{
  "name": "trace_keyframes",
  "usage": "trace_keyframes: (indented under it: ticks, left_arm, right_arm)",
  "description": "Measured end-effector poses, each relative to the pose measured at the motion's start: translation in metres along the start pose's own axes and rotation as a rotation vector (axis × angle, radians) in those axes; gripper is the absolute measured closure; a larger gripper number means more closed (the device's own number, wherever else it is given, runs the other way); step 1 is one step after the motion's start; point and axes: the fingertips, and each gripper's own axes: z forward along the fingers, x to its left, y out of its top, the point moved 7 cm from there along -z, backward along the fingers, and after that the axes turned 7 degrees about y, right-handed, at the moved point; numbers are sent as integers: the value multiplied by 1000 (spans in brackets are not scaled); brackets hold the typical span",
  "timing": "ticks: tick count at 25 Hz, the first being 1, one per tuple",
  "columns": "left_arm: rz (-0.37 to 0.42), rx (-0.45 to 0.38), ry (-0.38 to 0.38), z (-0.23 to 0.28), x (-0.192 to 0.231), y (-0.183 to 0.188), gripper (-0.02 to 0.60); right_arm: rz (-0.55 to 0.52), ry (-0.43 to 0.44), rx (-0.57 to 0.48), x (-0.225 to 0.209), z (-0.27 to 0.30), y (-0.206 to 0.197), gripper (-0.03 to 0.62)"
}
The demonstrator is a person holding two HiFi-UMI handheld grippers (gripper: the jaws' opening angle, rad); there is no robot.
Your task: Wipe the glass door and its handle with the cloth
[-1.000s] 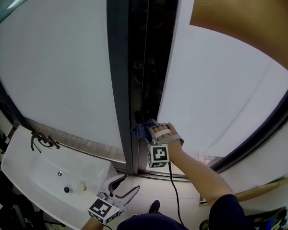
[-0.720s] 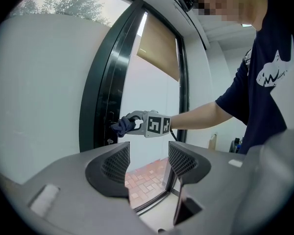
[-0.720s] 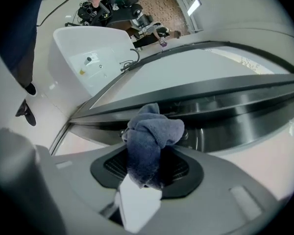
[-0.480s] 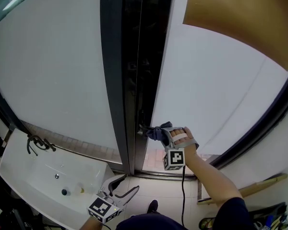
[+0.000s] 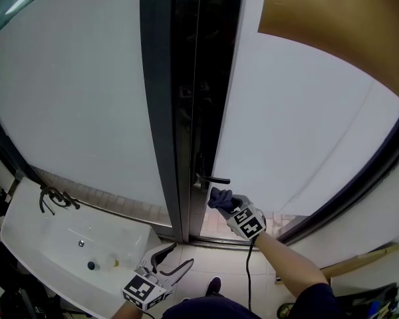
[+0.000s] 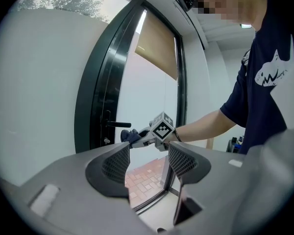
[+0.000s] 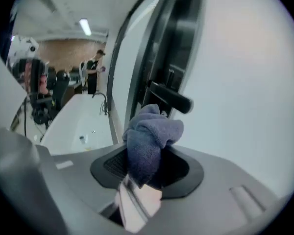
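The glass door point(image 5: 299, 131) stands in a dark frame point(image 5: 161, 111), with a black lever handle point(image 5: 213, 179) at its edge. My right gripper point(image 5: 221, 201) is shut on a bunched blue cloth point(image 5: 219, 196) and sits just below the handle, apart from it. In the right gripper view the cloth point(image 7: 149, 136) fills the jaws, with the handle point(image 7: 171, 98) close behind it. My left gripper point(image 5: 178, 254) hangs low near my body, open and empty. In the left gripper view the handle point(image 6: 118, 125) and cloth point(image 6: 130, 135) show beyond the open jaws.
A white sink point(image 5: 46, 244) with a black tap point(image 5: 53, 195) stands at the lower left. A brown blind point(image 5: 332, 25) covers the door's upper right. A wooden stick point(image 5: 359, 258) lies on the floor at the right. People point(image 7: 93, 70) stand far behind the sink.
My right gripper carried the cloth from the door's edge onto the handle, then dropped just below it. The left gripper has stayed put.
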Motion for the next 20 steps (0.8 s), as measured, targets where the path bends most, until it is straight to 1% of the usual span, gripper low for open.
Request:
trace_keyframes:
  ticks: [1,2,4,7,11,13,15,17,20]
  left_arm:
    - [0,2,7,-1,1,0,339]
    - [0,5,11,-2,2,-1,339]
    - [-4,13,14,-1,3,-3,339]
    - [-7,22,16,2,3,-4,339]
    - [-14,35,20,4,-2,-3,339]
    - [-18,47,33,4,1,-3,339]
    - [-20,57,46,6,5,-3,339]
    - [-21,59,50,9,8,-4,339]
    - [-16,82,58,15,9,-1,339]
  right_arm:
    - [78,35,-27,3,10,-2,424]
    - [127,56,-60,4,20,1,424]
    - [184,70,-126,4,38,17,424]
    - [255,52,-180,-2,60,43,424]
    - [329,-12,-284,-14,76,64,424]
    - [324,-37,-308,-16,80,66,424]
    - [289,-45,-297,-18,84,66,424]
    - [253,-30,-273,-20,87,66,424]
    - [214,-5,-231,-21,85,67,424]
